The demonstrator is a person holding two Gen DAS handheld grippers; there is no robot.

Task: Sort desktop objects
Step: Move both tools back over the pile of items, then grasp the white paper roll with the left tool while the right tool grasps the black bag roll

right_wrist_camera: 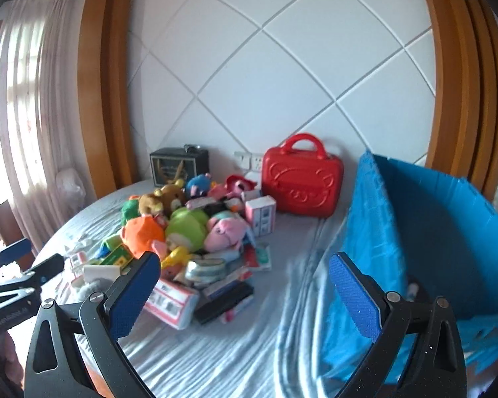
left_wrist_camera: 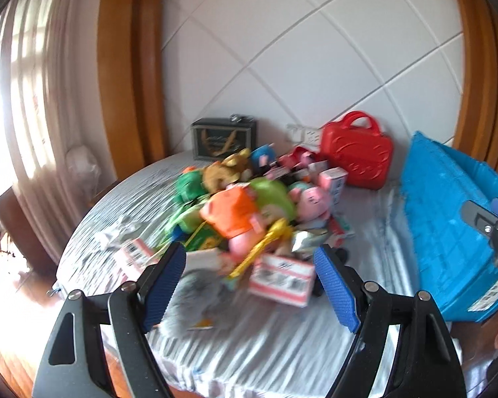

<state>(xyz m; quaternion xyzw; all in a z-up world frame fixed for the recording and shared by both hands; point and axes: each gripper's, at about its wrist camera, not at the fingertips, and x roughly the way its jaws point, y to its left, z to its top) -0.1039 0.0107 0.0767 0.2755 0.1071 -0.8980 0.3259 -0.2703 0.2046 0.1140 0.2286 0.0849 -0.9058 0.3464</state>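
Blue-padded and empty, the left gripper (left_wrist_camera: pixel 250 285) and right gripper (right_wrist_camera: pixel 245 290) both stand open low in their frames, aimed at the heap of plush toys and boxes (right_wrist_camera: pixel 189 232) at centre, with the blue bin (right_wrist_camera: pixel 425 232) at right probably awaiting sorted items.

No lettering reads clearly: barcodes on the pink-and-white boxes (left_wrist_camera: pixel 282 280) and a label on the blue crate (left_wrist_camera: pixel 488 301) are blurred; print on the left gripper's body (right_wrist_camera: pixel 11 321) stays illegible.
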